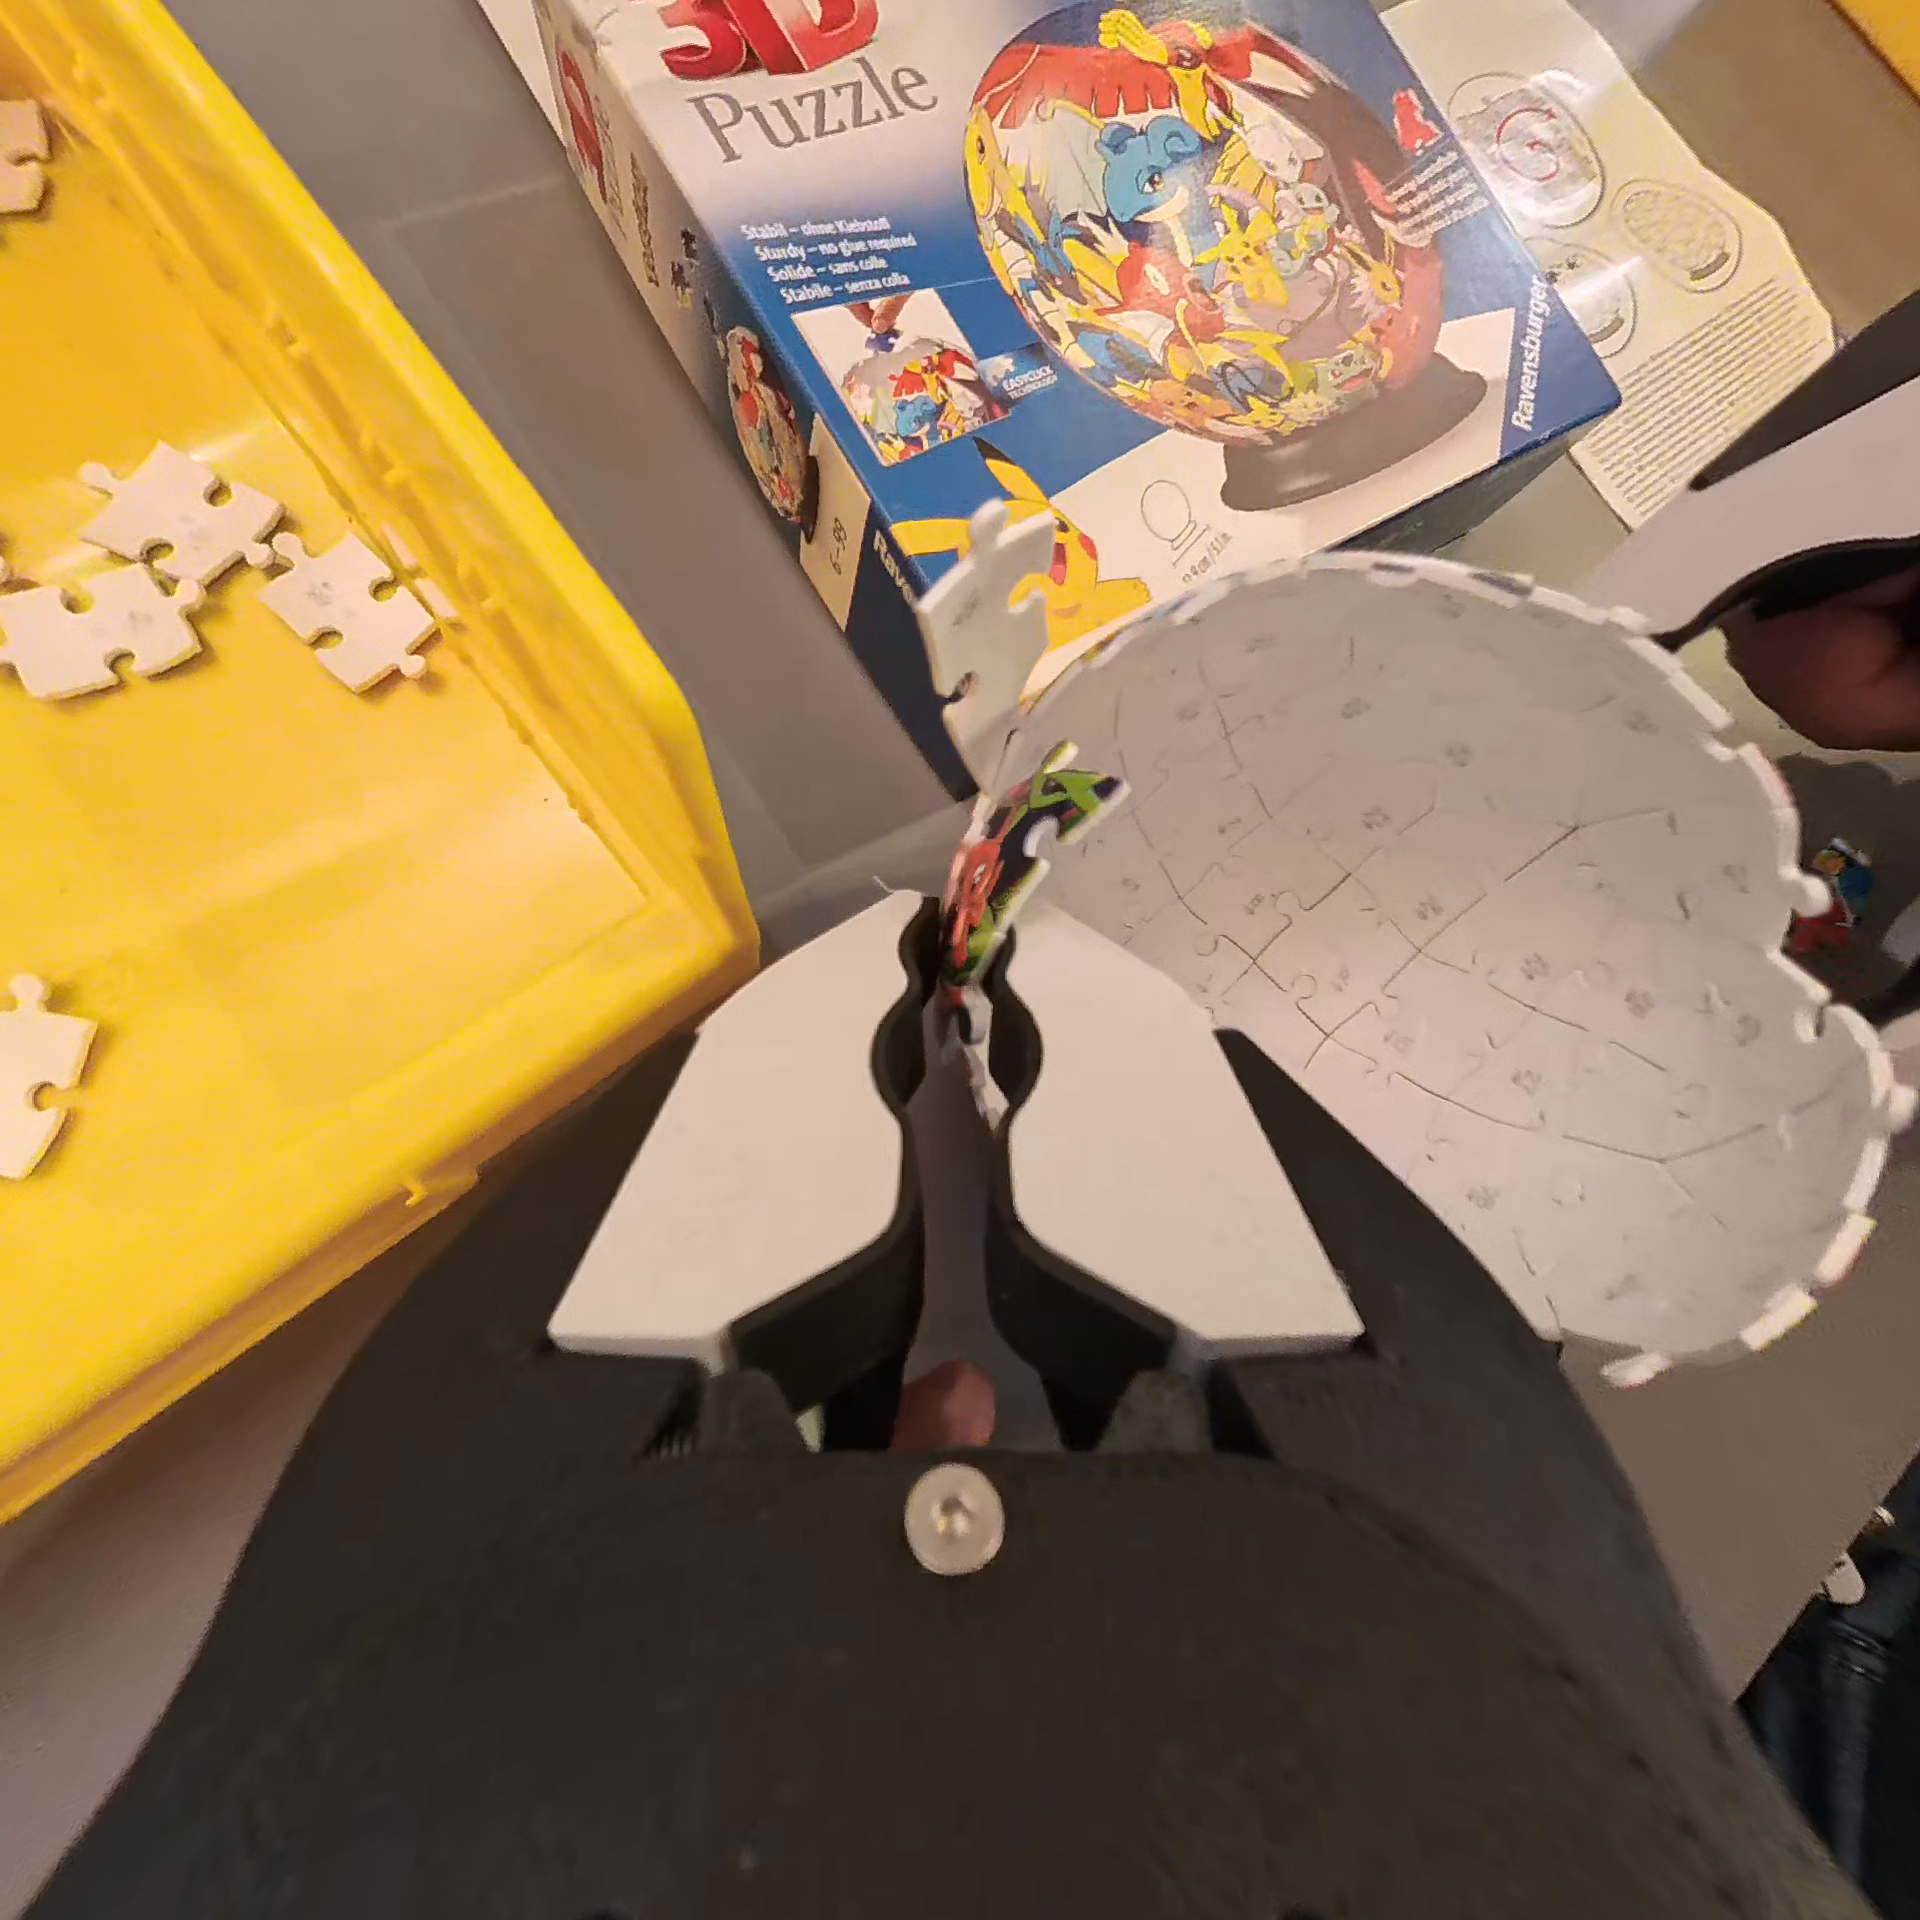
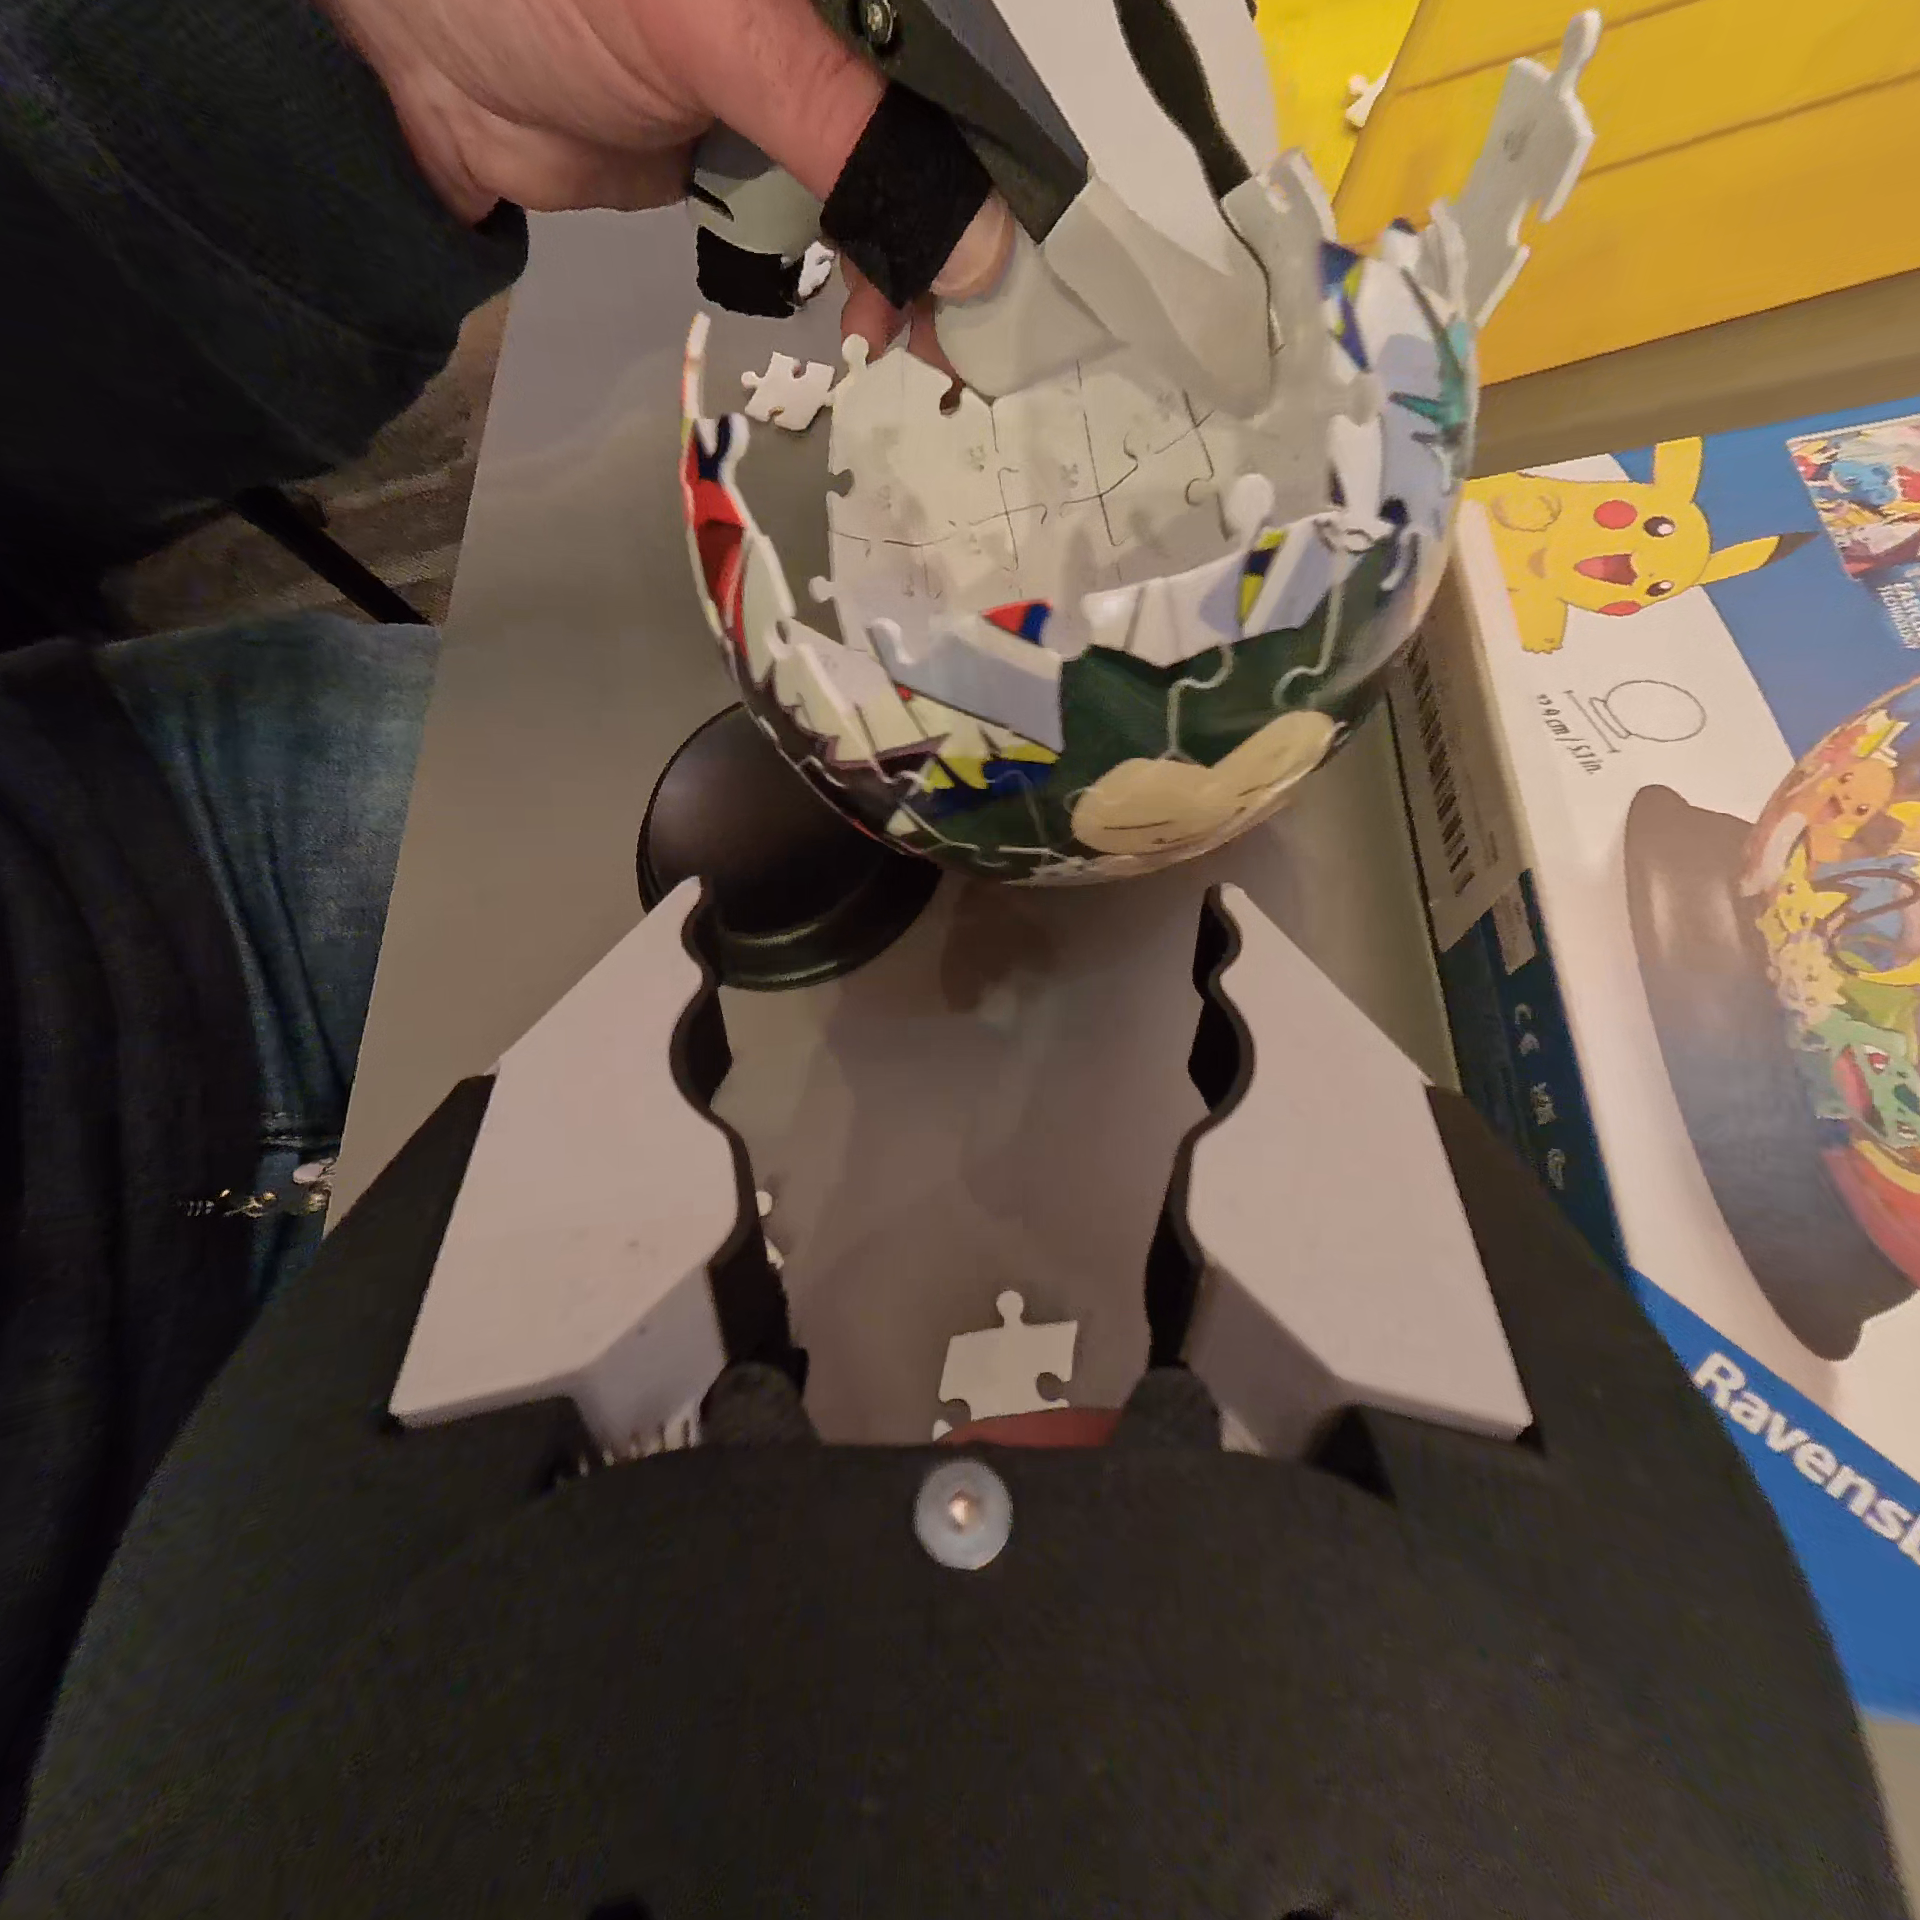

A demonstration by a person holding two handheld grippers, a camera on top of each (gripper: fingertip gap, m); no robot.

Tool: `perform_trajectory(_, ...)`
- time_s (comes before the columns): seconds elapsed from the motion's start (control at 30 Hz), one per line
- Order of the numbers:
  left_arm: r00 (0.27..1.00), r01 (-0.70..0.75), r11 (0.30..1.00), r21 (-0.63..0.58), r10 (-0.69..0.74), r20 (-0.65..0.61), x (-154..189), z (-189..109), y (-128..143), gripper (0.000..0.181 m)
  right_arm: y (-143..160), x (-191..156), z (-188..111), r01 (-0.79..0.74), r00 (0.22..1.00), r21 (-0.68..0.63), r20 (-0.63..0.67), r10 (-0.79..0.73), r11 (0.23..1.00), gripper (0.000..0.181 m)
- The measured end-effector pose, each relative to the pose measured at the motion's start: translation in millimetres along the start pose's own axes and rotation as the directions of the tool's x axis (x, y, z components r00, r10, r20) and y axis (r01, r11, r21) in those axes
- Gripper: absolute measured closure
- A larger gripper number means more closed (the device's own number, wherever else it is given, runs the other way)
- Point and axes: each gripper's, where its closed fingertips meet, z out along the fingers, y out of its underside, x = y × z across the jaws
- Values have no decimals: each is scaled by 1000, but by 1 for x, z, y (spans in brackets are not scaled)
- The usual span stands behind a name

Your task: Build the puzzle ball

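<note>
1. Fingers of the left gripper (image 1: 961, 971) are pressed together on a coloured puzzle piece (image 1: 1023, 842) at the centre of the left wrist view, which touches the rim of the half-built ball (image 1: 1455, 935). The right gripper (image 2: 961, 997) has its fingers spread wide with nothing between them, low in its own view, just short of the ball.

2. The ball is an open shell: white numbered insides fill the right of the left wrist view, printed outside shows at the upper centre of the right wrist view. One white-backed piece (image 1: 987, 603) stands up from the rim just above the gripped piece.

3. My reading is that the step in hand is seating the gripped piece at the rim. It would go best with the piece's curve lined up with the shell's, tabs meeting notches, and a gentle push along the wall, since the shell seems held only through this piece.

4. Outward: the black stand (image 2: 769, 883) at centre left of the right view, the puzzle box (image 1: 1039, 260) at top centre of the left view, and a yellow bin (image 1: 312, 831) of loose pieces (image 1: 187, 520) on the left.
</note>
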Motion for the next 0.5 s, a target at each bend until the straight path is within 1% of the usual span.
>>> perform_trajectory(0.07,1000,-7,1000,-12,7,-11,1,0,0,176,-1,0,1,-1,1000,2,13,1,1000,91)
perform_trajectory(0.17,998,3,1000,-14,-4,-65,7,1,0,175,-1,-3,4,11,1000,-6,16,-11,1000,90)
perform_trajectory(0.37,992,0,999,-38,-4,-128,17,0,4,166,-3,-6,7,8,1000,2,18,-8,1000,90)
perform_trajectory(0.43,992,-12,999,-47,6,-128,18,0,6,169,-1,-7,8,12,1000,-3,17,-12,1000,92)
perform_trajectory(0.5,991,9,999,-38,-14,-135,17,-2,6,169,0,-7,8,6,1000,-3,17,-6,1000,91)
